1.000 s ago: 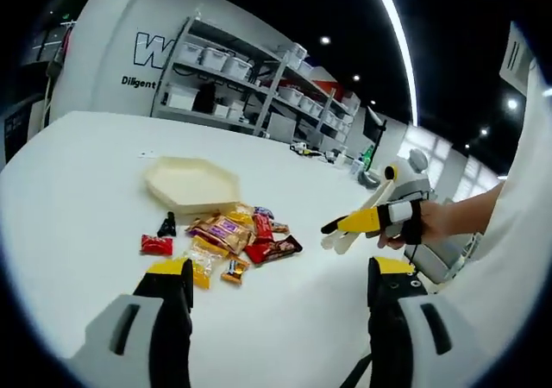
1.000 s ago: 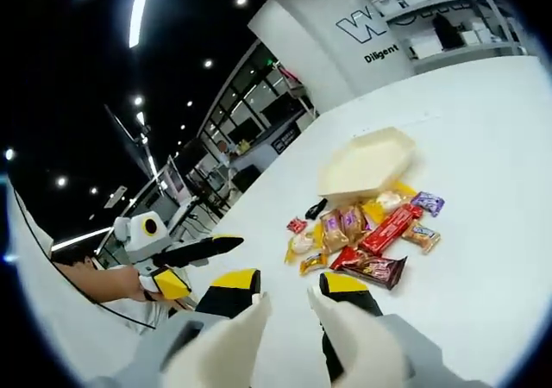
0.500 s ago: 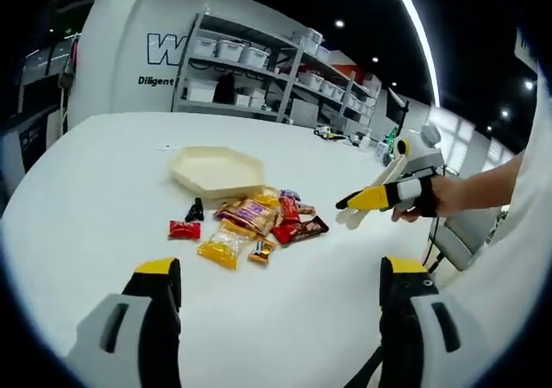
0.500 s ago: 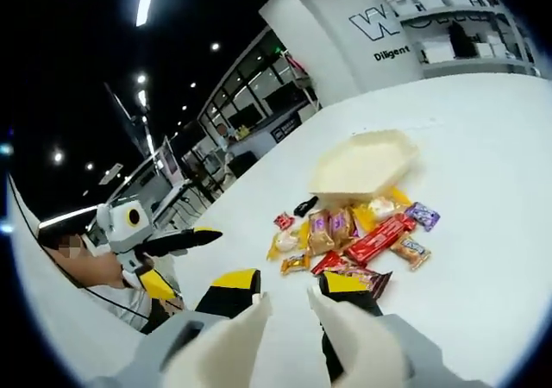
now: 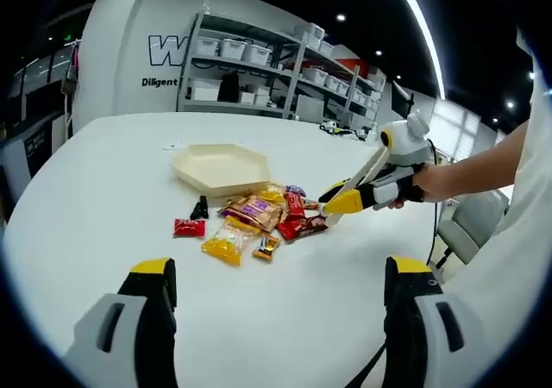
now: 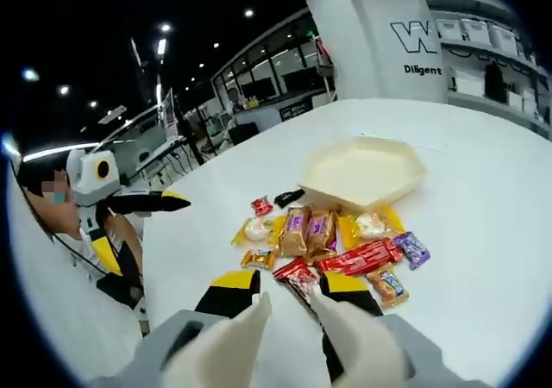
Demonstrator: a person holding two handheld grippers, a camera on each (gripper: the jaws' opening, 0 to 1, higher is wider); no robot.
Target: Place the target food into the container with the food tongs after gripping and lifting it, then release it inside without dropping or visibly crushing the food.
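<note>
A cream hexagonal container [image 5: 220, 165] [image 6: 362, 172] lies on the white table [image 5: 78, 207]. Just in front of it is a pile of wrapped snacks [image 5: 259, 215] [image 6: 332, 233]. My right gripper [image 6: 286, 286] is shut on the cream food tongs [image 6: 349, 336], whose two arms stand slightly apart. Their tips hover at a dark red packet [image 6: 296, 276] on the pile's near edge, not closed on it. In the left gripper view the right gripper [image 5: 345, 202] reaches to the pile's right side. My left gripper [image 5: 280, 267] is open and holds nothing, well back from the pile.
A small red packet [image 5: 189, 227] and a black one [image 5: 200, 208] lie left of the pile. Shelves with white bins [image 5: 250, 69] stand behind the table. A person's hand holds the left gripper [image 6: 142, 203] beyond the table's edge. A chair [image 5: 470, 224] stands at right.
The right gripper with the tongs has come down and forward to the pile's near edge. The left gripper stays open and back from the pile.
</note>
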